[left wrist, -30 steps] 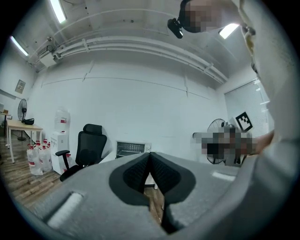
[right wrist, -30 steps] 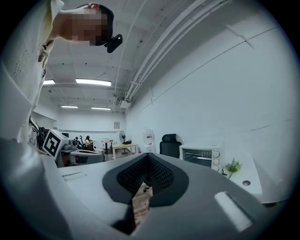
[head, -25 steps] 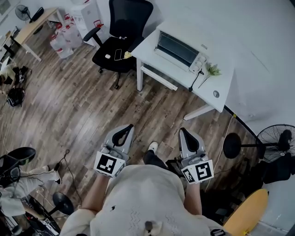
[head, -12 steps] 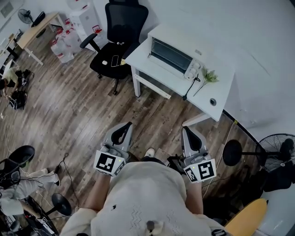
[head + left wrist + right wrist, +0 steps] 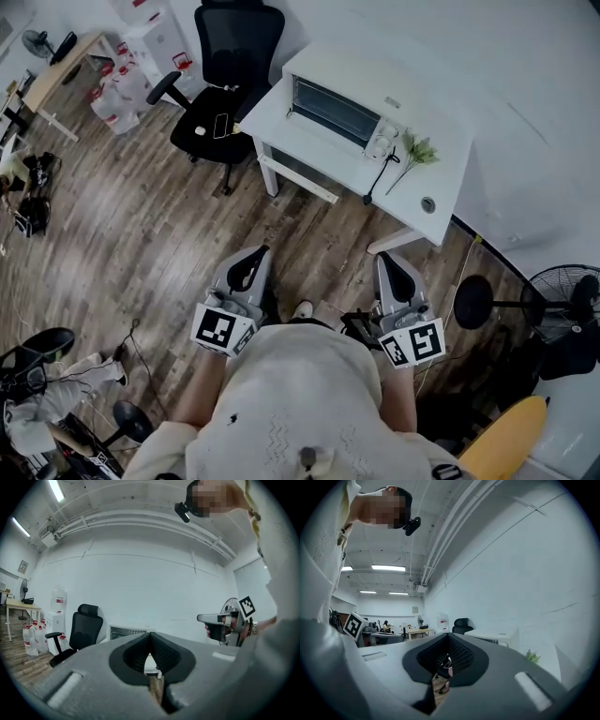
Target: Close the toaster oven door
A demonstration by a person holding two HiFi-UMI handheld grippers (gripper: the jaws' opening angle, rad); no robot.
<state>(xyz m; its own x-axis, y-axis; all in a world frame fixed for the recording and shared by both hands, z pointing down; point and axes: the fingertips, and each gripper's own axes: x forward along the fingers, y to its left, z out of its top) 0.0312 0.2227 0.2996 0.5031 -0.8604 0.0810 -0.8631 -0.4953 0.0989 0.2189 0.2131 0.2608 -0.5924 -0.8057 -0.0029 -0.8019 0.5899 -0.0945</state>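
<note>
A silver toaster oven (image 5: 337, 108) with a dark glass front stands on a white table (image 5: 441, 178) at the far side of the room; from here I cannot tell how its door stands. It also shows small in the left gripper view as the toaster oven (image 5: 127, 632). My left gripper (image 5: 250, 261) and right gripper (image 5: 390, 264) are held level over the wooden floor, well short of the table. Both are shut with nothing between the jaws, as the left gripper (image 5: 150, 633) and the right gripper (image 5: 448, 634) show in their own views.
A black office chair (image 5: 225, 75) stands left of the table. On the table beside the oven lie a small plant (image 5: 414, 150) and a cord (image 5: 378, 180). A floor fan (image 5: 561, 292) and a round stand base (image 5: 472, 301) are at the right. A wooden desk (image 5: 58, 62) stands far left.
The table and oven have shifted left and grown slightly nearer in the head view as the person walks towards them. Both grippers stay shut and held out in front.
</note>
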